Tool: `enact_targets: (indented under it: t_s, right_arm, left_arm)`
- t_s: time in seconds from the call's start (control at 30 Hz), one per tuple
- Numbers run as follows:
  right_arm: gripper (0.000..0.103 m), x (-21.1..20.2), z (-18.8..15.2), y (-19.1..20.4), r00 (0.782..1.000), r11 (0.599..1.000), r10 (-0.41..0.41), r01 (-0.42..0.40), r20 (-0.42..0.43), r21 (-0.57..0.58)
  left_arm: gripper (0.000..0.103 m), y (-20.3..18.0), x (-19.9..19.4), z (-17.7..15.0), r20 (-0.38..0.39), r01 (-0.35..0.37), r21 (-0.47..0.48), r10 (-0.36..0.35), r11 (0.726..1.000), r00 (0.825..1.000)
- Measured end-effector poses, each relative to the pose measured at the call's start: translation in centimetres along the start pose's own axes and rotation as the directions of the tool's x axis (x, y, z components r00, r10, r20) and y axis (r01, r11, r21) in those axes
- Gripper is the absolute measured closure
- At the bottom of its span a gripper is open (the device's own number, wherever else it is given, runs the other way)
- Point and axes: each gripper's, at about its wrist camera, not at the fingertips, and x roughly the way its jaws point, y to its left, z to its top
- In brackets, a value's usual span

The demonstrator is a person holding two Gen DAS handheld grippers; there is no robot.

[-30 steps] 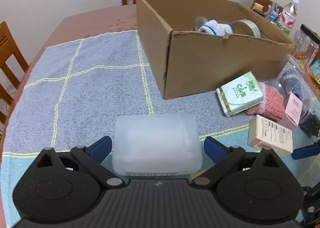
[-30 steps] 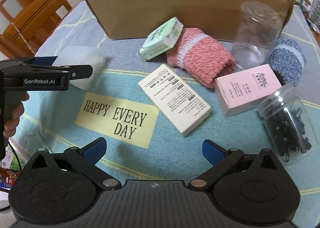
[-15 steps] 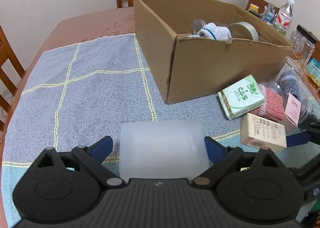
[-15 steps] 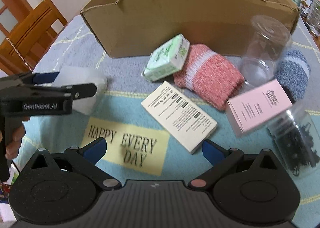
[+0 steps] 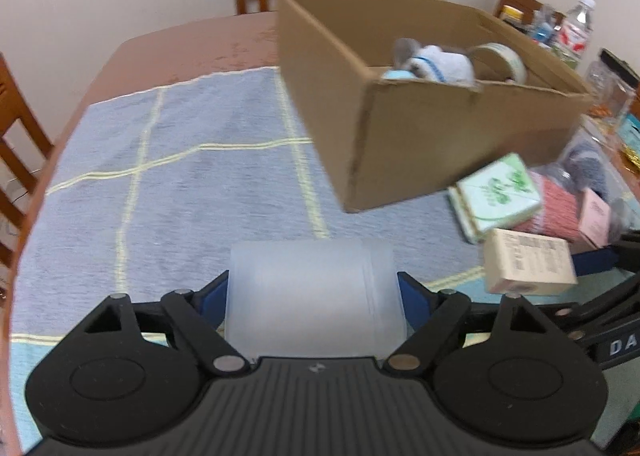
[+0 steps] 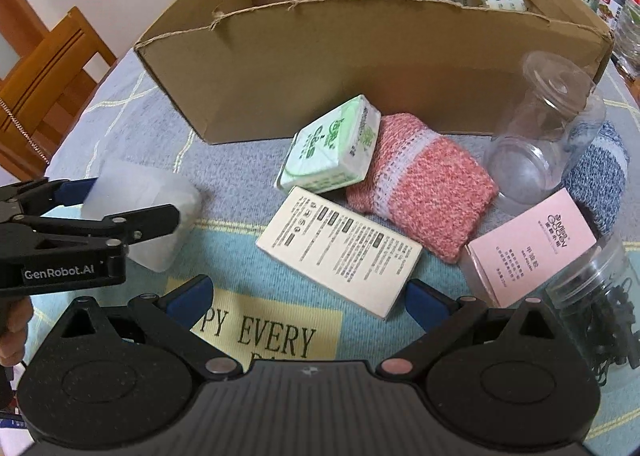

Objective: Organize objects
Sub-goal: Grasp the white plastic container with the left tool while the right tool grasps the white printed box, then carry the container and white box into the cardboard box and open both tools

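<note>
My left gripper [image 5: 313,298] is closing around the frosted plastic box [image 5: 314,296] on the table mat [image 5: 180,184]; pads look to be touching its sides, though blur makes that uncertain. My right gripper [image 6: 306,296] is spread above the cream carton [image 6: 340,250].

Lower centre, the right gripper [image 6: 306,294] gapes over a cream box [image 6: 339,252]; at left the left gripper [image 6: 124,202] closes around a frosted container [image 6: 148,196]; cardboard box [image 6: 320,68] above.
</note>
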Motion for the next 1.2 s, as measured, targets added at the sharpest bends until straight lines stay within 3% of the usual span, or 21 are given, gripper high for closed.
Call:
enact_targets:
  t_s: [0.37,0.6,1.03,1.2]
  right_arm:
    - [0.001,1.1,1.5,0.5,0.998,0.995,-0.066,0.064,0.022,0.077]
    - [0.013,1.3,1.8,1.4,0.991,0.99,-0.132,0.132,0.02,0.04]
    - [0.014,1.3,2.3,1.1,0.991,0.991,-0.136,0.136,-0.012,-0.002]
    - [0.014,0.3,1.8,0.8,0.995,0.995,-0.092,0.091,-0.032,-0.036]
  left_arm:
    - [0.02,1.8,0.0,0.2,0.002,-0.037,-0.012,0.037,0.999,0.999]
    - [0.02,1.6,-0.3,-0.1,-0.007,-0.027,0.002,0.027,1.0,1.0]
    - [0.02,1.4,-0.2,-0.1,-0.022,-0.04,0.014,0.041,0.999,0.999]
    - [0.02,1.3,-1.0,0.2,-0.05,-0.019,0.018,0.02,1.0,0.999]
